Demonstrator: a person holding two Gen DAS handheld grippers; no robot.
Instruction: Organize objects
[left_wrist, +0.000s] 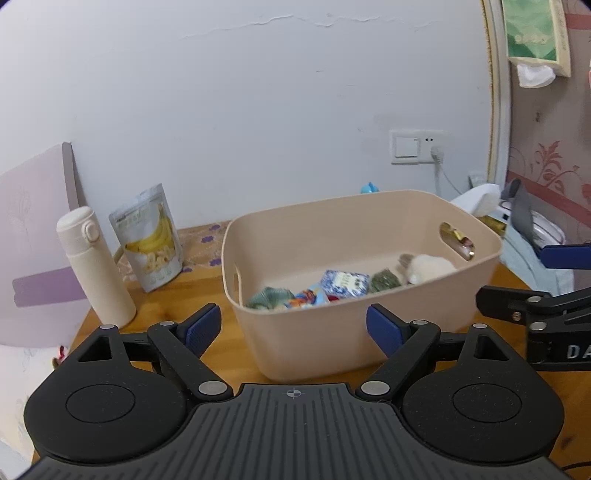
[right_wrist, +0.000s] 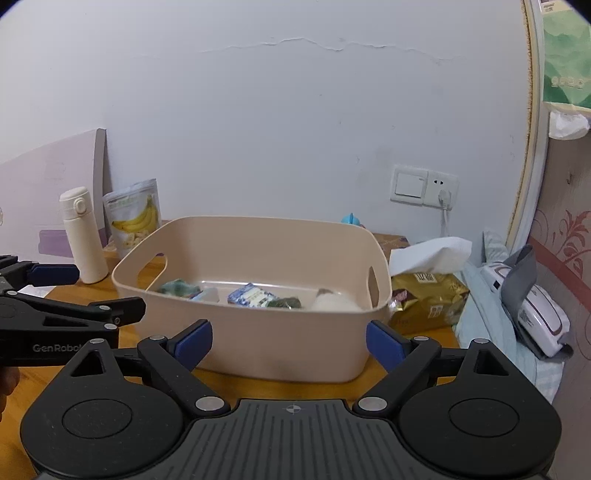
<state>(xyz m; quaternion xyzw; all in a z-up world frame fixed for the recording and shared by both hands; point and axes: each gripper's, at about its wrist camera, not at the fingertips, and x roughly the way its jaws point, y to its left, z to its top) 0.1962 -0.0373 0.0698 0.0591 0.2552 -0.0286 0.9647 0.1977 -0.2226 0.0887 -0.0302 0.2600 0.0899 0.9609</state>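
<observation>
A: Now, nearest first: how are the two grippers set?

B: Both the left gripper (left_wrist: 293, 328) and the right gripper (right_wrist: 290, 345) are seen spread wide, with nothing held. The beige bin (right_wrist: 280, 347) is found straight ahead of both on the bench (left_wrist: 207, 354), its long axis running left to right.

A: And what is left outside it?

B: Farther back on the left, a cream bottle (left_wrist: 94, 271) and a banana-chip pouch (left_wrist: 151, 240) are stood upright, well apart from the bin. They are judged nearer the left gripper; the gold packet (right_wrist: 428, 299) beside the bin's right end is nearer the right.
</observation>
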